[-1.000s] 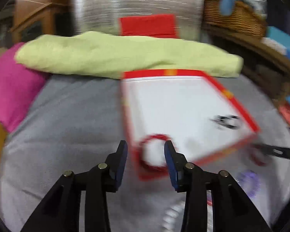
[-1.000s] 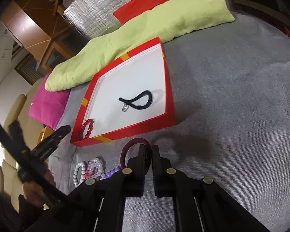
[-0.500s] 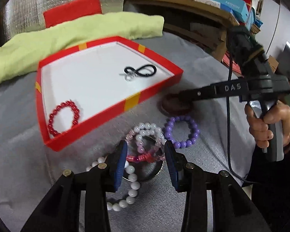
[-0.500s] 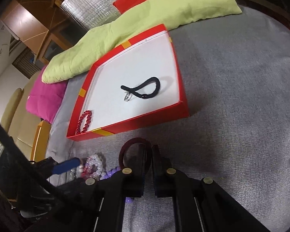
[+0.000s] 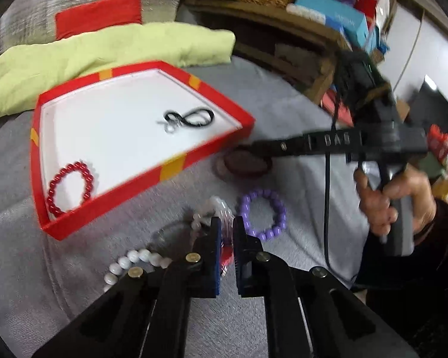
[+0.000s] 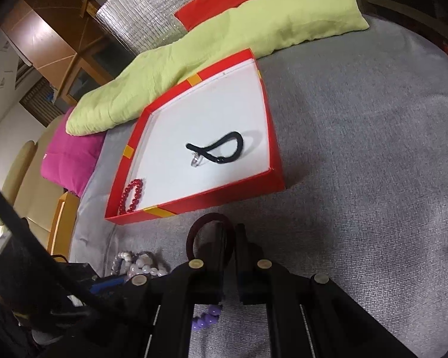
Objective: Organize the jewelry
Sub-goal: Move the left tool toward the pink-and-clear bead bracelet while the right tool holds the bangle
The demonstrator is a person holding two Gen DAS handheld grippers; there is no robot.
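On my left camera, the red bead bracelet lies far to the left of my left tongs, in the near corner of the red box. The white bead bracelet curls on the grey cover just left of those tongs. The left tongs are nearly closed, pinching the pink and red bracelet between their pads. Ahead and slightly left, the black cord with a ring lies in the box. The purple bracelet lies just right of the tips. Further right, the right tongs reach in close to the box's corner, over the dark maroon bangle.

On my right camera, the right tongs are drawn almost together on the maroon bangle's rim, just in front of the box, whose near wall runs ahead of the tips. The green cushion lies beyond the box.
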